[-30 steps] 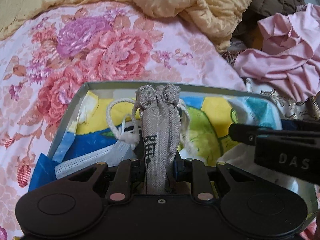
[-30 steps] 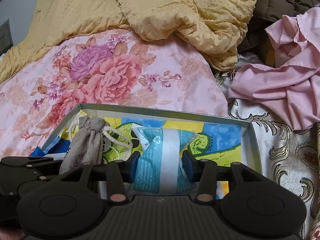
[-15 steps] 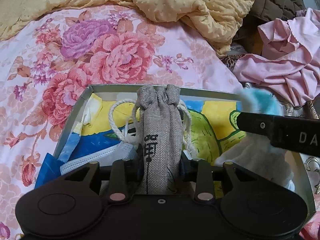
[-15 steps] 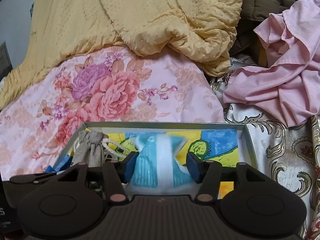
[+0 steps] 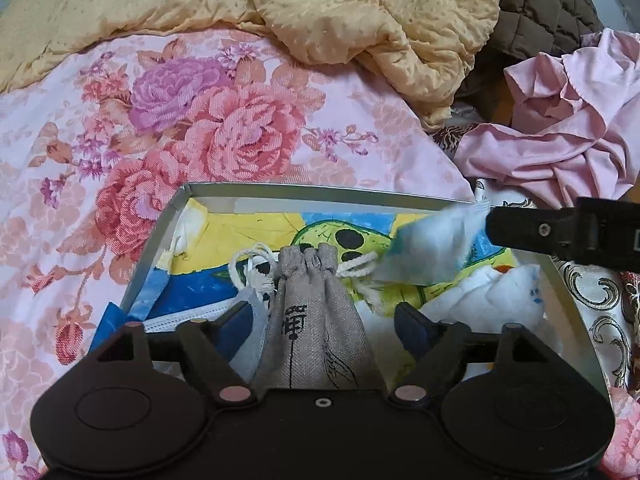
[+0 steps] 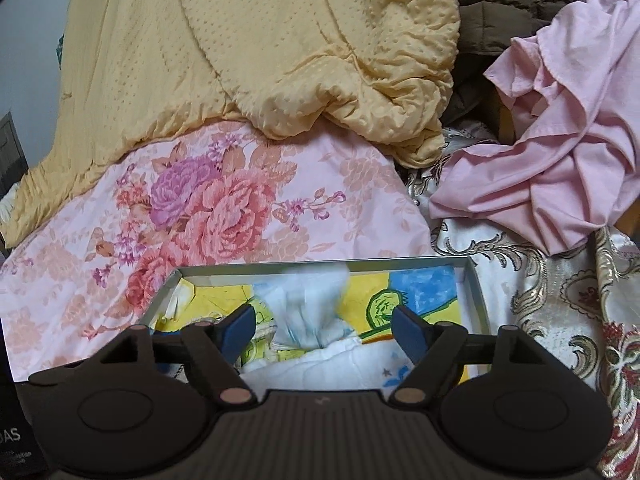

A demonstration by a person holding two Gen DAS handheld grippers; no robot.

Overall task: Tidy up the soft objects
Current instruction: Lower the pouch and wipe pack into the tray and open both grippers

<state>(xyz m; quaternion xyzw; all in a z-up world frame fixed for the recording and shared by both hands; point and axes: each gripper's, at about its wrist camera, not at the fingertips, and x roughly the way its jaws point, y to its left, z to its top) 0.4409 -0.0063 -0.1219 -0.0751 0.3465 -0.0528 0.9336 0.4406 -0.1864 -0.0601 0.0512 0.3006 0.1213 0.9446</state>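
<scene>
A grey burlap drawstring pouch point(image 5: 312, 280) lies in the metal tray point(image 5: 320, 197), between the fingers of my left gripper point(image 5: 322, 316). Its jaws are opening and the pads stand clear of the pouch on both sides. A blue-and-white soft packet point(image 6: 308, 304), blurred, sits loose between the fingers of my right gripper point(image 6: 322, 320), whose jaws are also opening without touching it. In the left wrist view the same packet point(image 5: 432, 248) hangs just off the right gripper's finger point(image 5: 560, 232), over the tray. The tray's floor shows a yellow, blue and green drawing.
A face mask point(image 5: 200, 316) and a white padded item point(image 5: 484, 300) also lie in the tray. The tray rests on a floral sheet point(image 5: 200, 132). A yellow quilt point(image 6: 260, 48) is piled behind, with a pink garment point(image 6: 560, 152) and brocade cloth point(image 6: 560, 300) to the right.
Both grippers went from shut to wide open and drew up and back. The pouch now rests free in the tray, and the blue-and-white packet has slipped loose.
</scene>
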